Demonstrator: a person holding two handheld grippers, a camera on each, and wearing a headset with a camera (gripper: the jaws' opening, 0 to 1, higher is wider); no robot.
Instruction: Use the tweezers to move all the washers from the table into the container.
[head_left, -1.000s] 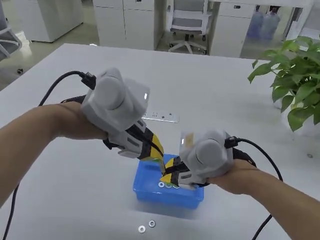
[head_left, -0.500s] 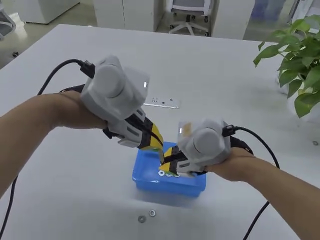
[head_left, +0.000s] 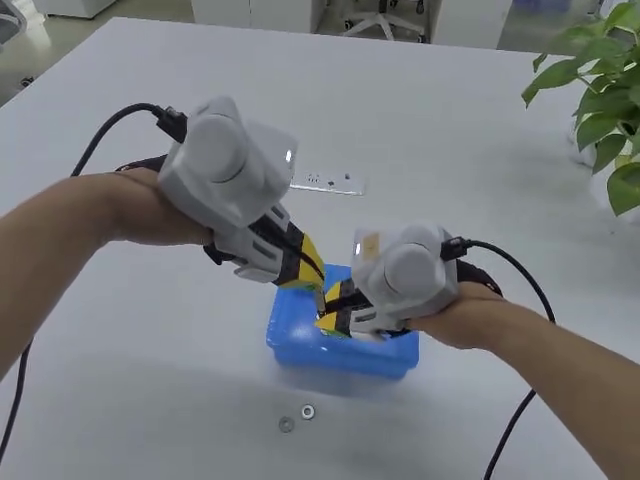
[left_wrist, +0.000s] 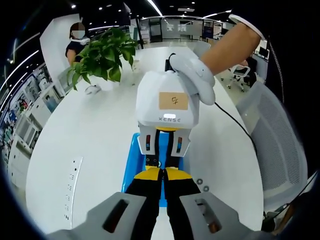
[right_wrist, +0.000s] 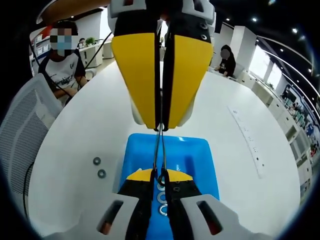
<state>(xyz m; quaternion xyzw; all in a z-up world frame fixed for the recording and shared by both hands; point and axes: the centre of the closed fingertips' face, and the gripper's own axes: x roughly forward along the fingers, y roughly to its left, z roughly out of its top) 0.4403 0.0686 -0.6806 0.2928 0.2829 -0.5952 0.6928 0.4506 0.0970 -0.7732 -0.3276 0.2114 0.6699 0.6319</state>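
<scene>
Nearest us in the head view, two loose washers (head_left: 308, 411) lie close together on the white table (head_left: 120, 380), just off the blue container (head_left: 345, 358) at its 7 o'clock. In the right gripper view we count three more washers (right_wrist: 163, 198) lying in a row on the container's floor.

Above the container the two tools meet nose to nose. The right gripper (head_left: 333, 318) comes in from 3 o'clock and the left gripper (head_left: 319, 290) slants down from 10 o'clock. The thin tweezers (right_wrist: 159, 135) run between them. The left gripper's yellow jaws are pressed together on the far end of the tweezers. The right gripper's jaws are drawn in tight on the near end, low over the row of washers.

Beyond the container, at 12 o'clock, a white power strip (head_left: 326, 184) lies flat on the table. Farther off, at 2 o'clock, a green plant (head_left: 600, 90) stands at the table's edge.
</scene>
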